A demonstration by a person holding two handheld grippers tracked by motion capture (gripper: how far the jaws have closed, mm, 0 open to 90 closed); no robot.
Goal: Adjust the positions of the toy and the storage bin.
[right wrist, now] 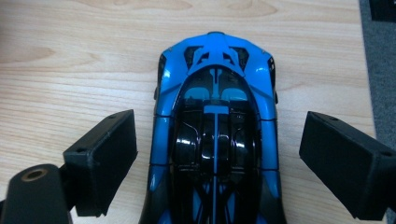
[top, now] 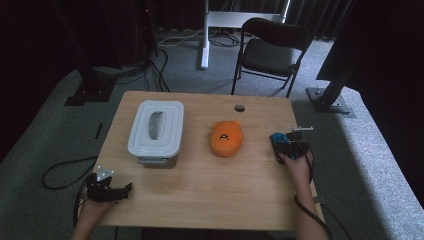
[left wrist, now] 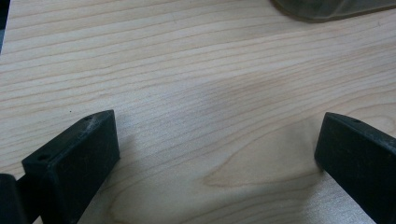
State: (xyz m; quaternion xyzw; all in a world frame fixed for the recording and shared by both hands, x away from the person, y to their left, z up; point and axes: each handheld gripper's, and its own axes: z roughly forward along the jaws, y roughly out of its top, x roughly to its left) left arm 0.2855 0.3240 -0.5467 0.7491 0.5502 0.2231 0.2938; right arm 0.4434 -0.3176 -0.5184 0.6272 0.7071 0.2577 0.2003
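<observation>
With the blue toy car (right wrist: 215, 140) lying between the right gripper (right wrist: 217, 158)'s 2 spread jaws, right of the orange plush (top: 226, 138), close evenly on its flanks; the left gripper (left wrist: 215, 154) rests released, empty.

Glossy plastic toy car (right wrist: 215, 140); matt wood-grain table (right wrist: 70, 70); plush orange toy (top: 226, 138).

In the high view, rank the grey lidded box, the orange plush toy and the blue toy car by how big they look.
1. grey lidded box, clearly largest.
2. orange plush toy.
3. blue toy car, smallest, though the right gripper partly covers it.
</observation>
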